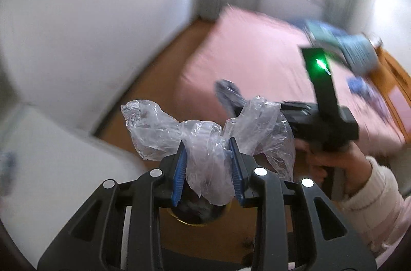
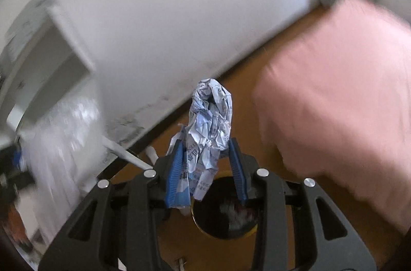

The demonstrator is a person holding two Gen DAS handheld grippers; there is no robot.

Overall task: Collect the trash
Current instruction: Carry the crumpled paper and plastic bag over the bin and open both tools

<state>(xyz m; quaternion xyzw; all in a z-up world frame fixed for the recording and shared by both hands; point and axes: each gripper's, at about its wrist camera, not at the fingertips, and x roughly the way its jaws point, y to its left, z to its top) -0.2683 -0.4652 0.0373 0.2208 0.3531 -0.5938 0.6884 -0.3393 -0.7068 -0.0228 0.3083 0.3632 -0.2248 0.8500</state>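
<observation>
Clear plastic film pinched in the left gripper, crumpled blue-printed paper clamped in the right gripper, both carried tilted down over a dark round bin on the wooden floor, probably for dropping in.

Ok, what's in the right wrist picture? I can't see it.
The right claw pinches a crumpled blue-and-white printed wrapper above a round, dark bin opening on the wooden floor. A pink bed is to the right.
</observation>
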